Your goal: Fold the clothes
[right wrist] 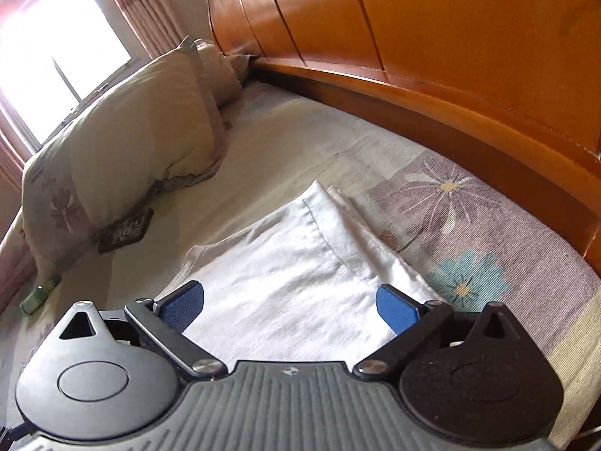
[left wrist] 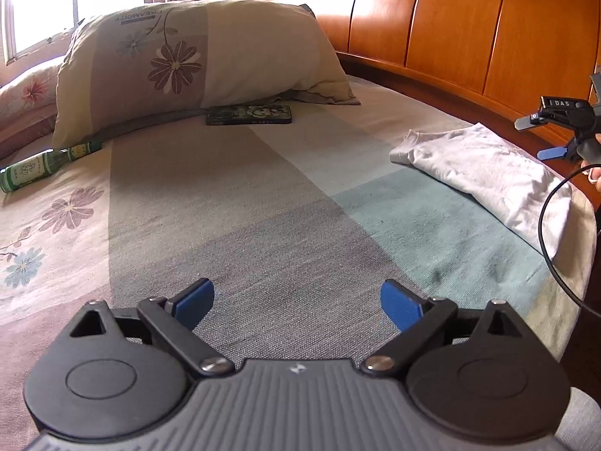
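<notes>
A: What is shown, from left to right?

B: At the far left a green bottle (left wrist: 45,163) is seen lying on its side on the bed sheet (left wrist: 233,203), with a large flowered pillow (left wrist: 195,64) behind it and a dark flat case (left wrist: 249,114) at the pillow's foot. Whether anything is inside the bottle cannot be told. The left gripper (left wrist: 296,302) is held low over bare sheet, its blue-padded fingers spread wide with nothing between them.

A: And the clothing?

B: A white garment (left wrist: 484,173) is laid near the bed's right edge, beside the wooden headboard (left wrist: 469,26). It is already doubled over, with a stitched hem (right wrist: 323,233) and stacked layers showing in the right wrist view. Its long axis is seen running away from the right gripper's fingers, toward the pillow.

A: Which gripper is nearer?

B: The right gripper (right wrist: 289,310) is held directly over the garment's near end, fingers wide apart and empty. The left is well apart from it, with the garment off to its right.
</notes>
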Demonstrator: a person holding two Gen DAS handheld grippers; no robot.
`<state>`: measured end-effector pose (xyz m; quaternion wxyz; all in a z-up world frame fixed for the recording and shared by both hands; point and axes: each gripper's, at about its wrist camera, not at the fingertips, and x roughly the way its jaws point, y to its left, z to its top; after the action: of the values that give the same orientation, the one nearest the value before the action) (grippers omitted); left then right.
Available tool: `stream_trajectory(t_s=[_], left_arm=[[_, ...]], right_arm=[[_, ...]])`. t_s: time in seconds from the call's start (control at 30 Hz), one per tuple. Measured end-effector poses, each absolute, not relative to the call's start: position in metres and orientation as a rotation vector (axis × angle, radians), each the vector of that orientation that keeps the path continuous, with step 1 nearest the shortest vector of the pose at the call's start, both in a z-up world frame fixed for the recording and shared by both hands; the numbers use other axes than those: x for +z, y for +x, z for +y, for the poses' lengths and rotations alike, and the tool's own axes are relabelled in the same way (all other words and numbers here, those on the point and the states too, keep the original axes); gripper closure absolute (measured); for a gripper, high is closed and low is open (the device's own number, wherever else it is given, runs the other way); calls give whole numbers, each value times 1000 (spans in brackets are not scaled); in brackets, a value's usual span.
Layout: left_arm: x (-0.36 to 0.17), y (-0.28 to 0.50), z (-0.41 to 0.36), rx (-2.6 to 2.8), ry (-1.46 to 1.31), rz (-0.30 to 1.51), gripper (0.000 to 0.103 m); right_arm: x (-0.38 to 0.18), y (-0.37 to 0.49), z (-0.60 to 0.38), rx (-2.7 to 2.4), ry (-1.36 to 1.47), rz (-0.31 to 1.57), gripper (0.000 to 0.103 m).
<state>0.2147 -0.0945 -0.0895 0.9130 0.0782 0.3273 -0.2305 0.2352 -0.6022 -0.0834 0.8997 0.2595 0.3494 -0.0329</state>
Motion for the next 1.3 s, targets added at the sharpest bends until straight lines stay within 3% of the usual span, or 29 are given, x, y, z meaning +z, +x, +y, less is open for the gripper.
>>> stream_trajectory(t_s=[0.13,0.27,0.73,1.0,1.3], left_arm=[[-85,208,-104,-492,200,655,7],[-84,202,-112,-521,239,638,7],[-89,210,-109,-454,229,675,7],[-80,200,-102,-427,187,648,7],[-54,164,-113,-429,211,607,2]], right_arm=[[-104,234,-607,-126,549,772,6],[-83,234,-600,-146,533,670,3],[-106,374,-586,-160,432,726,1],[-69,282,-536,-55,347,786,0],[-91,205,-489,-3,422,887,0]])
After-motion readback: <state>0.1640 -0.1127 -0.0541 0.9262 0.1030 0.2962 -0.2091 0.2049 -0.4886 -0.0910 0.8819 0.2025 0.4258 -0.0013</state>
